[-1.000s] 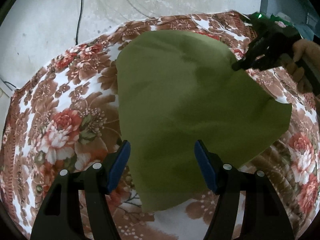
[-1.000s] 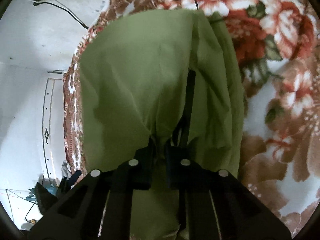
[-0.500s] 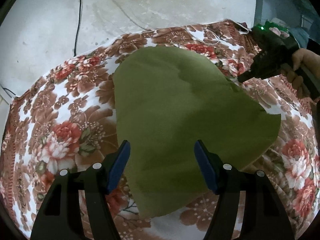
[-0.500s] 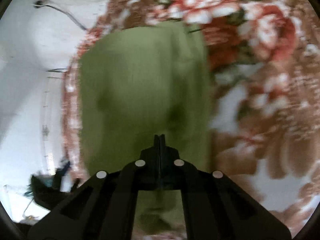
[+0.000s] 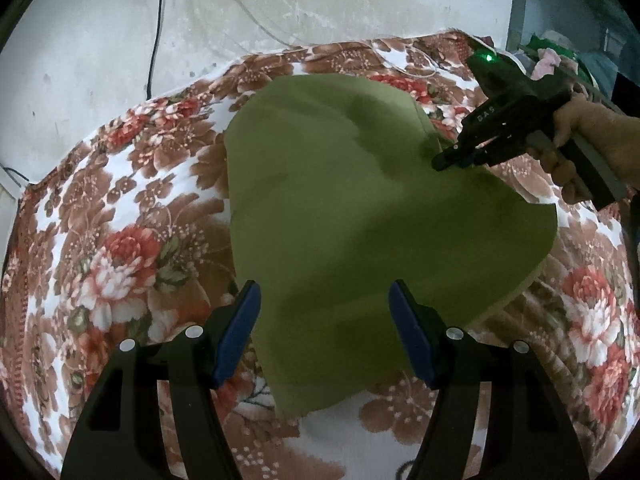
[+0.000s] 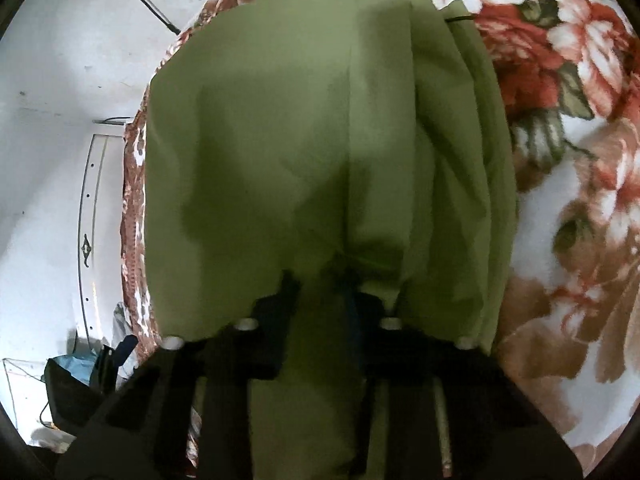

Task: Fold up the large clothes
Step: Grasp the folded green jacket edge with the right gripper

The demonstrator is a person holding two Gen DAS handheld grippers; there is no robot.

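1. My right gripper (image 6: 320,276) has its jaws slightly parted. They have just been opening, and the smooth olive-green fabric garment (image 6: 280,140) lies in the narrow gap between them without the pads seeming to squeeze it. I judge this to be a let-go: the folded-over edge has been set down where it belongs.
2. My left gripper (image 5: 324,292) has its jaws spread wide and grips nothing. Its blue pads (image 5: 240,332) stand either side of the garment's near end, above the cloth. I read it as waiting out of the way so the fold can settle undisturbed.
3. From the left view, the garment runs away from those jaws as one broad, mostly flat panel, with my right gripper's tip at its far right edge.
4. From the right view, the cloth spreads forward from the jaws, with several lengthwise pleats bunched on its right side, so that side is stacked in layers.
5. The garment rests on a bed covered with a brown, red and white floral blanket (image 5: 120,240), which shows on every side of it.
6. Beyond the bed stand a stained white wall (image 5: 360,8) and a hanging black cable (image 5: 154,40).
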